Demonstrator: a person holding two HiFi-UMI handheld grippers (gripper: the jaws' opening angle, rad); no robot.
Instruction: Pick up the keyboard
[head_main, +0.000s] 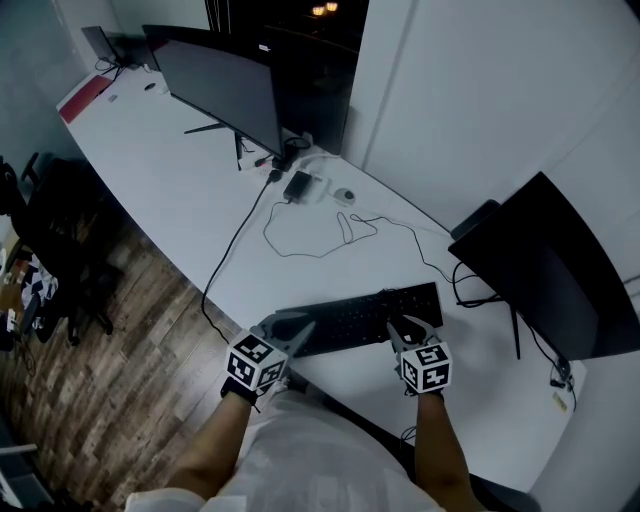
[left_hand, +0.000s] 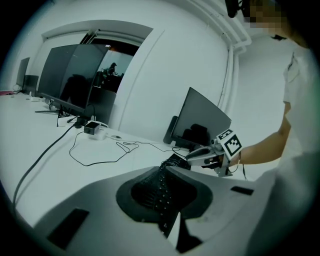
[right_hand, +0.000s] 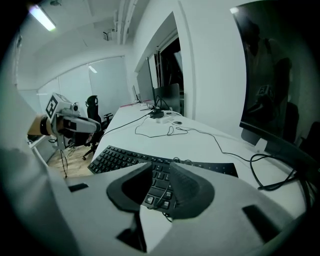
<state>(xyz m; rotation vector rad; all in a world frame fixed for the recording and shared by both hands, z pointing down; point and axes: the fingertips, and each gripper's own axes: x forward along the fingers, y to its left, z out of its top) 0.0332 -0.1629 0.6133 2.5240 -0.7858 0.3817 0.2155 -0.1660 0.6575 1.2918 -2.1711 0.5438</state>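
Grasp step, apparently: keyboard (head_main: 362, 314) lies at the desk (head_main: 190, 190) front edge; left gripper (head_main: 297, 333) pinches its left end, right gripper (head_main: 407, 328) stands spread over its right end. Next: close right, lift level.

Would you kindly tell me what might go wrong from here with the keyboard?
Only the left gripper has its jaws closed on the keyboard, at its left end; the right gripper has its jaws apart over it. Moving it now could tilt or twist it loose.
A thin cable seems to trail from the keyboard across the desk; it may snag or drag.
The keyboard lies near the desk's edge, so a slip could send it to the floor.
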